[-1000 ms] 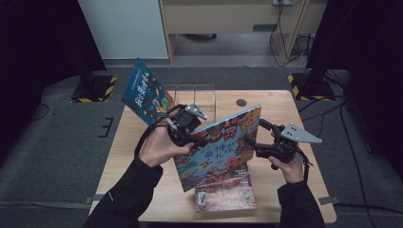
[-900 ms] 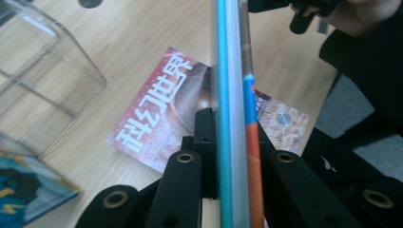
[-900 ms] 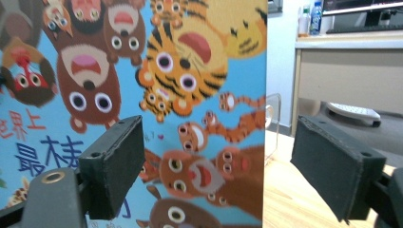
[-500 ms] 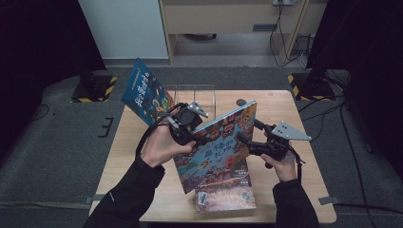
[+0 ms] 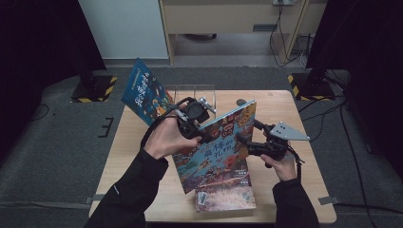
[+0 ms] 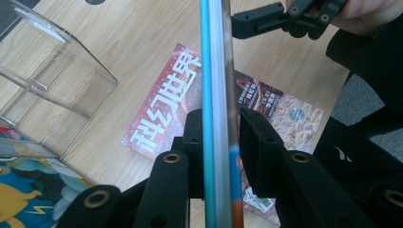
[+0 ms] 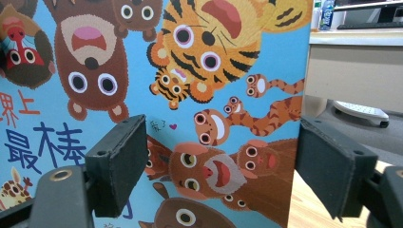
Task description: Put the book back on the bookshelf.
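left claw (image 6: 218, 142) pinches the picture book's (image 5: 216, 142) edge, loosening; right claw (image 7: 223, 166) gapes beside its far edge.

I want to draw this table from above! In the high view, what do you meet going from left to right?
Blue book leaning at the table's edge → left gripper holding the animal picture book → right gripper, jaws open at the book's right edge.
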Demonstrator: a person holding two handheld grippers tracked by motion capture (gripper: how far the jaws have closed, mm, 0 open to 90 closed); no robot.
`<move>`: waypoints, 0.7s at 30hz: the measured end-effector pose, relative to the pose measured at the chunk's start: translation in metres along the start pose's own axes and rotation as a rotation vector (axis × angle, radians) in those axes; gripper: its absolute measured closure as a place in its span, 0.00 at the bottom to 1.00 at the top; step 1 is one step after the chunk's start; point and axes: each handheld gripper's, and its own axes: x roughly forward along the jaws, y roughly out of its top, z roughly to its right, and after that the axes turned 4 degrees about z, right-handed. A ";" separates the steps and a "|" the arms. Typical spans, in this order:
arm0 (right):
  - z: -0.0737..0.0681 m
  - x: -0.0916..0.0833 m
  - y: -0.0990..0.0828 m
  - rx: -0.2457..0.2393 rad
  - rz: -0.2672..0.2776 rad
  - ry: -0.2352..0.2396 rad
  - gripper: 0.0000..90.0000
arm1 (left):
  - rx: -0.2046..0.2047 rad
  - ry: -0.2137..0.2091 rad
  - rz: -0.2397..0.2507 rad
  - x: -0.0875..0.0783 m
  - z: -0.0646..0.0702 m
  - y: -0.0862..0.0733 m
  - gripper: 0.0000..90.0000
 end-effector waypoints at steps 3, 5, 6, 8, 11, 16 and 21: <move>0.000 0.000 0.000 -0.008 -0.002 -0.002 0.23 | 0.018 -0.001 -0.012 0.002 0.000 0.002 0.76; 0.000 -0.001 0.000 -0.006 -0.003 -0.001 0.24 | 0.023 -0.001 -0.015 0.001 -0.001 0.002 0.76; -0.001 -0.001 0.000 -0.006 -0.002 0.000 0.24 | 0.024 0.001 -0.014 0.001 -0.003 0.001 0.75; -0.001 -0.001 0.000 -0.008 -0.005 0.000 0.24 | 0.018 -0.004 -0.022 0.002 -0.005 -0.001 0.75; -0.001 -0.001 0.000 -0.009 -0.008 0.001 0.24 | 0.010 0.010 -0.059 0.007 -0.009 -0.001 0.73; 0.000 -0.001 0.000 -0.010 -0.008 0.005 0.24 | -0.013 -0.010 -0.081 0.008 -0.012 0.001 0.80; 0.000 -0.001 0.000 -0.015 -0.008 0.004 0.24 | -0.013 -0.017 -0.110 0.009 -0.009 0.005 0.82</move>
